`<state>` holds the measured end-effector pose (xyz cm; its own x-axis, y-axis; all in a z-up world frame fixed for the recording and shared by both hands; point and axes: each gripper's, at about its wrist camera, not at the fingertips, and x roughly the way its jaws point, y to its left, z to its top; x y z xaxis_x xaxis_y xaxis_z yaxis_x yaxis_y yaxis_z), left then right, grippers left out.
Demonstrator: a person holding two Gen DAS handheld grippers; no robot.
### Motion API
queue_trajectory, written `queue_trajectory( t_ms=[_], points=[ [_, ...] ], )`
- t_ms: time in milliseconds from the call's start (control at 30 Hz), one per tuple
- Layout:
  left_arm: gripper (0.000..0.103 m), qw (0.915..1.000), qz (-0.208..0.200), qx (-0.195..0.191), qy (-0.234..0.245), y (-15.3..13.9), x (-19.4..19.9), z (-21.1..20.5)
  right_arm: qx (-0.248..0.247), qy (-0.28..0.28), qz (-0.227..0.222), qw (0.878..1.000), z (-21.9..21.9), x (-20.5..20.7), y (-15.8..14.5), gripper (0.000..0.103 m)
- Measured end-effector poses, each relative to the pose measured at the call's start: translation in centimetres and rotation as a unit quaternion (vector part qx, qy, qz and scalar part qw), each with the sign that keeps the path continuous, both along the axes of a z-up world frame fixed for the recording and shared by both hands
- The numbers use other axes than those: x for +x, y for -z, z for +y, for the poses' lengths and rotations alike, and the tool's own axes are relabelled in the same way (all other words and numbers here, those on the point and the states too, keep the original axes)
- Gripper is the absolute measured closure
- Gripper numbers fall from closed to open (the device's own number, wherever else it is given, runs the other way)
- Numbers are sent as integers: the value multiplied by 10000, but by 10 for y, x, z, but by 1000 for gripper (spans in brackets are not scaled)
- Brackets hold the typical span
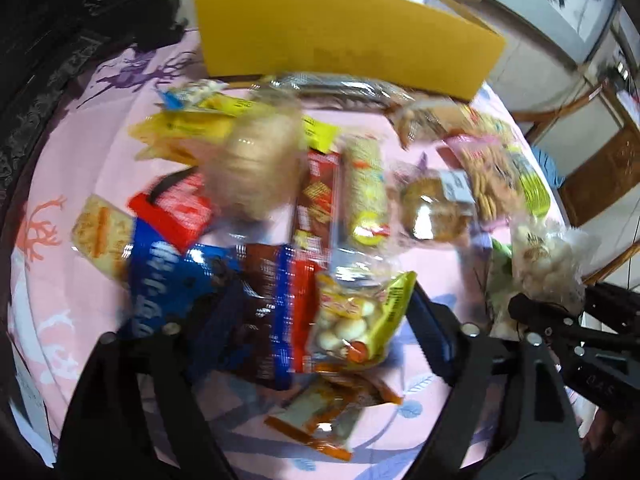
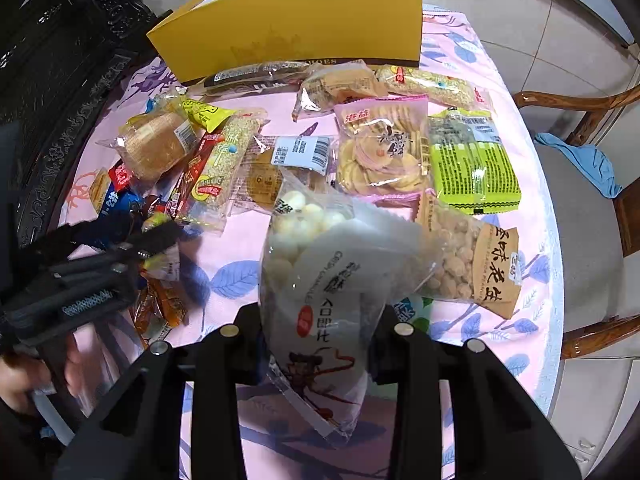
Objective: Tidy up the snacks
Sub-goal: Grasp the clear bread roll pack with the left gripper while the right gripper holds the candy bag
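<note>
Item: clear bag of white puffed balls, printed "CRISPY" and "入口即化" above a red cartoon figure. The right gripper is clenching its fingers on the bag's lower half and holding it upright, lifted above the table, which is wearing a pink cloth with blue leaves.

Lying beyond it on the cloth: a brown-labelled peanut pack reading "味花生"; a lime-green pack with small print too fine to read; a pink-edged bag of round crackers; a barcode-stickered pastry; a sesame bar; a wrapped round cake.

A yellow box is standing open at the far edge, with "SHOES" partly showing on its base strip.

The left gripper is hovering with fingers released, spread over a yellow-edged bag of small white balls and a blue-and-brown wrapper; that view is blurring, so its lettering cannot be read.
</note>
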<state>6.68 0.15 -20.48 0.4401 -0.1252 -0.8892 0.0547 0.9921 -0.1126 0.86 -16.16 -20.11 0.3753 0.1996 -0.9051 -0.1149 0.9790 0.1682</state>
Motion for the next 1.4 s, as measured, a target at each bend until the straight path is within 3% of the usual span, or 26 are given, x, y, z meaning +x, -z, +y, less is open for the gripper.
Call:
queue_trajectory(
  t_ms=[100,300,433,500,567,600,700,767,833,867,1067,1100,1167,1200,1400],
  points=[
    [18,9997,38,-226,-93,-1,3,14,7,-20,3,10000,1,0,0,66],
    [18,9987,-275,-414,-112,-25,17,25,14,-4,3,10000,0,1,0,66],
    [18,9995,-233,125,152,-24,54,13,13,-22,35,10000,1,1,1,66],
    [18,9995,-132,213,181,-18,73,12,-8,-72,11,10000,4,0,-1,66],
    [32,9990,-113,387,207,-14,83,14,-22,-89,-10,10000,4,-1,-2,66],
    [53,9984,-57,531,181,-10,88,16,-26,-77,-15,10000,3,-1,-2,66],
    [56,9991,126,377,131,-3,99,23,-22,31,-4,10000,-2,-2,-3,66],
    [53,9991,181,341,177,-4,102,23,-1,95,14,10000,-6,-1,-2,66],
    [25,9994,202,178,237,-7,104,23,14,106,8,9999,-7,-1,-2,66],
    [20,9994,141,161,262,-10,104,22,18,93,2,10000,-7,-1,-2,66],
    [17,9979,273,296,515,-2,113,4,11,38,40,10000,-3,1,0,66],
    [24,9979,300,281,496,0,114,3,7,28,29,10000,-3,1,-1,66],
    [56,9982,279,303,445,1,113,4,1,33,19,10000,-4,1,-1,66],
    [63,9985,272,171,436,2,111,7,7,51,17,10000,-5,1,-2,66],
    [71,9995,94,111,280,-10,92,13,49,160,8,9999,-8,3,-3,66]
  ],
)
